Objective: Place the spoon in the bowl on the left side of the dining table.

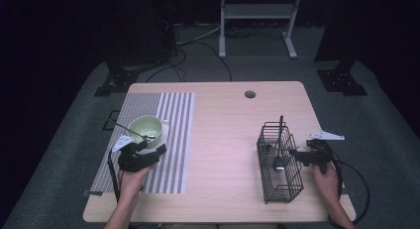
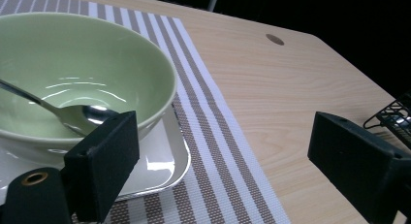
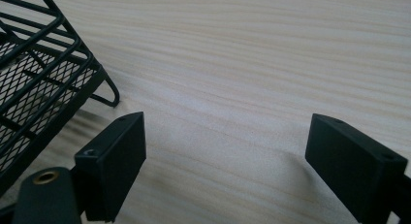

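A metal spoon [image 2: 72, 115] lies in the pale green ceramic bowl [image 2: 97, 54], its handle leaning out over the rim; the bowl stands on a small white square plate [image 2: 165, 161] on the grey-and-white striped placemat [image 2: 218, 151], at the left of the light wooden worktop [image 1: 223, 135]. The left claw [image 1: 148, 150] sits just beside the bowl, jaws spread wide and empty. The right claw [image 1: 296, 154], likewise wide open, rests next to the black wire cutlery basket [image 1: 280, 164], which holds more utensils. Judging by this, one spoon is delivered and others remain. The high view shows the basket's contents; the left gripper view shows the spoon's bowl end resting inside.
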A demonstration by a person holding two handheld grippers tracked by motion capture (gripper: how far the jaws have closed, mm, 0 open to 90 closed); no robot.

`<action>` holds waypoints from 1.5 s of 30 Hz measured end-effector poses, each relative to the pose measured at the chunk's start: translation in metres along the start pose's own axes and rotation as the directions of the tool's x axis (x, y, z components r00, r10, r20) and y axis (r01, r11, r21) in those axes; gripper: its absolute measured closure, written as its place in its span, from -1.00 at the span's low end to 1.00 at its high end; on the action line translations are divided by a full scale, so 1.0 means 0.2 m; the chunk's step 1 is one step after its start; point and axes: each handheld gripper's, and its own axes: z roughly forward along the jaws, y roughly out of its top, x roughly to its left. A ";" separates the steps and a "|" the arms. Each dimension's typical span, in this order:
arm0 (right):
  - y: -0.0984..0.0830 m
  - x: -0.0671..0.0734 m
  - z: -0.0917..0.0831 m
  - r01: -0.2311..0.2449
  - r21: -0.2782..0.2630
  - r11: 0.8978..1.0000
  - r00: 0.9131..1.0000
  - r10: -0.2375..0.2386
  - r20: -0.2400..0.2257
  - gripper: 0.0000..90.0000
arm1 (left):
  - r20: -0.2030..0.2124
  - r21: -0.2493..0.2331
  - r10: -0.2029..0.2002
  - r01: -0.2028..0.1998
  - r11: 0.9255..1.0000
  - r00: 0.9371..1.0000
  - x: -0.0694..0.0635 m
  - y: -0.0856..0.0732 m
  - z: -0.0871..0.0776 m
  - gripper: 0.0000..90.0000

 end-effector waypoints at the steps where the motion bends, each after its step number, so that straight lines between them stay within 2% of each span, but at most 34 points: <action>1: 0.00 0.00 0.00 0.000 0.000 1.000 1.000 0.000 0.000 -0.70 | 0.002 -0.001 0.000 0.000 1.000 1.000 -0.01 0.00 0.00 -0.77; 22: 0.00 0.00 0.00 0.001 -0.002 1.000 1.000 -0.001 0.000 -0.70 | 0.028 0.034 0.027 -0.028 0.999 0.999 -0.08 -0.06 0.05 -0.77; 45: 0.00 0.00 0.00 0.000 -0.003 1.000 1.000 0.000 -0.001 -0.70 | 0.061 0.065 0.083 -0.087 0.994 0.995 -0.16 -0.10 0.07 -0.77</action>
